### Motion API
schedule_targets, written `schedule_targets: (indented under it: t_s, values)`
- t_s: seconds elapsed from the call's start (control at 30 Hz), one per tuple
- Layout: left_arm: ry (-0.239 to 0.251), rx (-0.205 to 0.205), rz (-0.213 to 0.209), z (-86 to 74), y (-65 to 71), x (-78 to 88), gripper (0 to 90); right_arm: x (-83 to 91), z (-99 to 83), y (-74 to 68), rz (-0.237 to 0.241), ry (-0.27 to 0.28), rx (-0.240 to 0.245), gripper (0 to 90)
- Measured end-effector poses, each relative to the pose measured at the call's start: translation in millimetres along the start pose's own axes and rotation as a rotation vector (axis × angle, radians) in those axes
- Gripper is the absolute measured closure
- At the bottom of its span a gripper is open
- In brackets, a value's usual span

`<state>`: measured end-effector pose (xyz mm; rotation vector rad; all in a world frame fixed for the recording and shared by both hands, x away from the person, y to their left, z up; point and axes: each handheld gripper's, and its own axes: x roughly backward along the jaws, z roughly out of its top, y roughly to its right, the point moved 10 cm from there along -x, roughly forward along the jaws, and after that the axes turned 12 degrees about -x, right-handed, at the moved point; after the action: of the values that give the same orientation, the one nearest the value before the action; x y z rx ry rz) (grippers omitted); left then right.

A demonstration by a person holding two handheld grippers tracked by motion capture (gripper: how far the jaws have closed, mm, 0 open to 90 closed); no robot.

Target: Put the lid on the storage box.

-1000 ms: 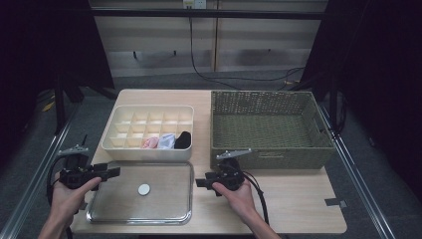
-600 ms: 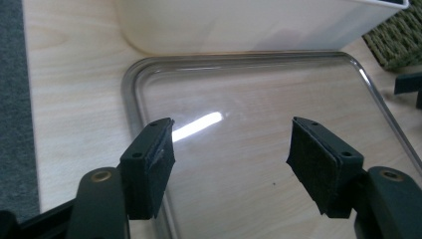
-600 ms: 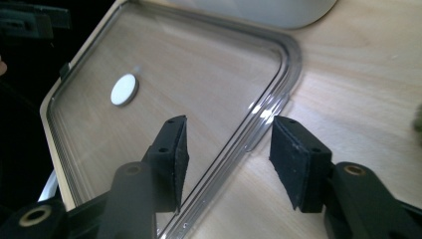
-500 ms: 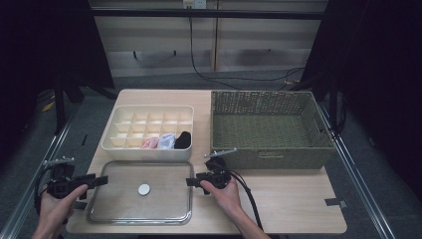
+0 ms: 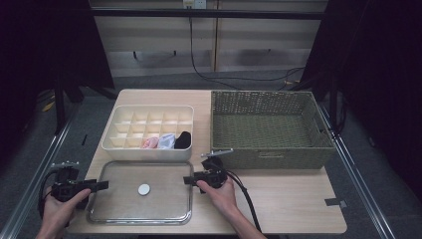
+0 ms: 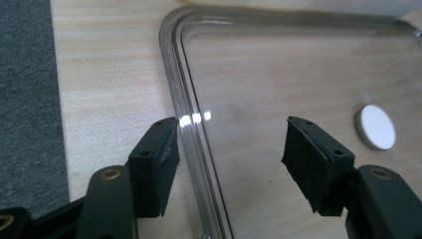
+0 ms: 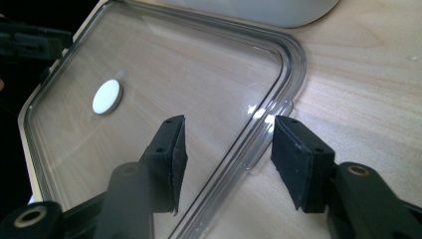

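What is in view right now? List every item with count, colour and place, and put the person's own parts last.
clear lid: 1, transparent with a white round knob, flat on the table's near left
divided box: 1, cream, behind the lid
rolled cloth items: 3, pink, pale blue and black, in the box's front compartments
wicker basket: 1, olive green, far right of the table
table: 1, light wood
left gripper: 1, black, jaws open astride the lid's left rim
right gripper: 1, black, jaws open astride the lid's right rim
hands: 2, one on each gripper, near edge

A light wooden table (image 5: 298,199) stands on grey carpet (image 5: 368,164) in a dark room.
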<state>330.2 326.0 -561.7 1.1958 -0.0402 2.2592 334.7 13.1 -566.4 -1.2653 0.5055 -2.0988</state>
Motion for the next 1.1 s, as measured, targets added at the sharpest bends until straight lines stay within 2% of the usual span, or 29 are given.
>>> schedule_targets:
  t_s: [0.13, 0.4, 0.47, 0.53, 0.7, 0.87, 0.93, 1.0, 1.1]
  values:
    - [0.003, 0.003, -0.009, -0.4, -1.0, 0.8, 40.1, -0.3, 0.1, -0.5, -0.009, 0.002, -0.026, 49.3]
    - [-0.013, -0.017, -0.001, -0.4, -0.3, 0.4, 39.3, 0.1, 0.2, -1.2, 0.002, 0.015, -0.139, 48.5]
    - [-0.019, -0.012, -0.009, -0.1, 0.1, 0.3, 39.3, 0.6, -0.4, -0.9, 0.014, 0.022, -0.164, 48.5]
    - [-0.018, -0.017, 0.002, 0.5, -0.6, -0.2, 39.3, 1.3, -1.8, -1.3, 0.018, 0.027, -0.171, 48.5]
    - [-0.033, -0.029, 0.009, 0.7, 0.2, -0.6, 39.2, 2.8, -3.0, -0.6, 0.055, 0.043, -0.238, 48.5]
    - [-0.032, -0.025, -0.016, -1.4, 0.4, 1.2, 39.2, 3.9, -5.8, -3.7, 0.065, 0.057, -0.261, 43.3]
    - [-0.014, -0.002, -0.016, -0.9, 1.0, 1.1, 39.2, 3.9, -6.4, -5.0, 0.069, 0.060, -0.272, 41.9]
    - [-0.014, -0.011, -0.012, -1.6, 0.7, 1.2, 39.2, 4.1, -6.6, -4.9, 0.076, 0.061, -0.292, 41.8]
    - [-0.025, -0.016, -0.015, -1.9, 1.0, 1.6, 39.1, 4.3, -6.7, -4.8, 0.078, 0.065, -0.298, 41.8]
